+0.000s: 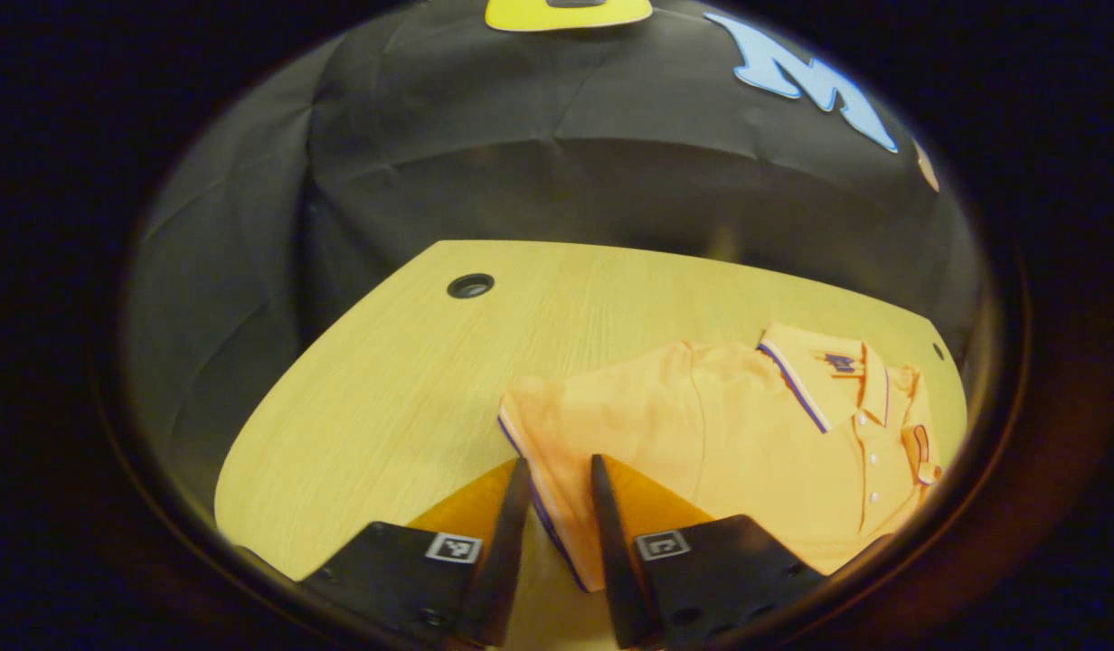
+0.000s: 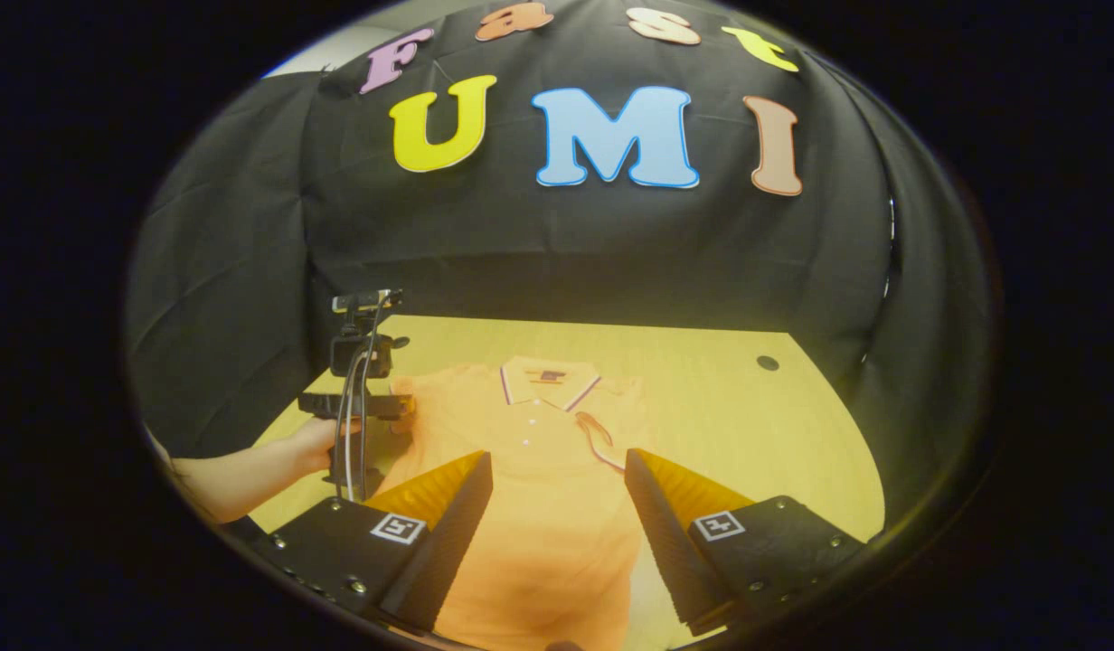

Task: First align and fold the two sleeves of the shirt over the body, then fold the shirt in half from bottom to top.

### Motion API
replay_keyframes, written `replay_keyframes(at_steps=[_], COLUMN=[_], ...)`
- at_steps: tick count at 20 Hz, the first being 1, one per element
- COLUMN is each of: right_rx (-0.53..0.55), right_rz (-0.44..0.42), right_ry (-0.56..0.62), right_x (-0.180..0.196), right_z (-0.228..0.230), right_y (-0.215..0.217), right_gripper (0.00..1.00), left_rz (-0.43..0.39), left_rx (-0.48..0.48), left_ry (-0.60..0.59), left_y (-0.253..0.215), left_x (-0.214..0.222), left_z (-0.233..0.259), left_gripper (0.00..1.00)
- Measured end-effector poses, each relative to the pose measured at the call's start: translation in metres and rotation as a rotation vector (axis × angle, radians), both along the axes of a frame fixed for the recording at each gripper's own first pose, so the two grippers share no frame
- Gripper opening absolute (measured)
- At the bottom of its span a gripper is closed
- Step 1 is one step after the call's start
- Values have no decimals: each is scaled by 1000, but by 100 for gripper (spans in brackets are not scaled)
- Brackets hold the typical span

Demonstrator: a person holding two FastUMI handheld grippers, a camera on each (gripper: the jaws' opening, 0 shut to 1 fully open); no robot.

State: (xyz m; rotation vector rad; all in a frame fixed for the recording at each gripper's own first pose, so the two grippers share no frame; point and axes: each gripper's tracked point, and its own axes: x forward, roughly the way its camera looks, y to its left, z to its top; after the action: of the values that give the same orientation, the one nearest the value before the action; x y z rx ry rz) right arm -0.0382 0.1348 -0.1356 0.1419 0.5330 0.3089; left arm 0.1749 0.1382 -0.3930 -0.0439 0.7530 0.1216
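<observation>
The orange polo shirt (image 2: pixel 530 470) lies flat on the counter (image 1: pixel 385 380), soft and limp, best pinched at the sleeve hem the narrowly parted left gripper (image 1: pixel 560 475) straddles, while the right gripper (image 2: pixel 557 470) hovers wide open, empty.

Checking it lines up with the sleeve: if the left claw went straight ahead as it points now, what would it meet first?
Probably the orange shirt: the sleeve's striped edge lies between the left claw's open fingers, though height above the table is unclear.

We see each gripper as two wedge-shaped fingers on flat plates with a square coded tag, the left gripper (image 1: pixel 560 470) and right gripper (image 2: pixel 557 466); screws dot the right's plates. At nine o'clock, a bare forearm (image 2: pixel 250 475).
</observation>
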Motion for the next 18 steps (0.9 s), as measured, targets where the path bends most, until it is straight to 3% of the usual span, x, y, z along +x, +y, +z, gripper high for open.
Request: replay_keyframes(at_steps=[2,5,11,18], right_rx=[14,23,3,-28], right_rz=[-7,-40,-95,-78], right_ry=[16,19,27,-14], right_x=[-3,-4,-10,-15], right_z=[-4,-6,-17,-16], right_y=[2,-4,-18,-27], right_gripper=[92,92,92,92], left_rz=[-28,-25,-137,-295], left_rx=[8,7,38,73], left_ry=[7,-25,-120,-90], left_y=[-4,-7,-51,-121], left_x=[1,4,13,13], left_z=[-3,10,57,56], left_gripper=[18,8,7,7])
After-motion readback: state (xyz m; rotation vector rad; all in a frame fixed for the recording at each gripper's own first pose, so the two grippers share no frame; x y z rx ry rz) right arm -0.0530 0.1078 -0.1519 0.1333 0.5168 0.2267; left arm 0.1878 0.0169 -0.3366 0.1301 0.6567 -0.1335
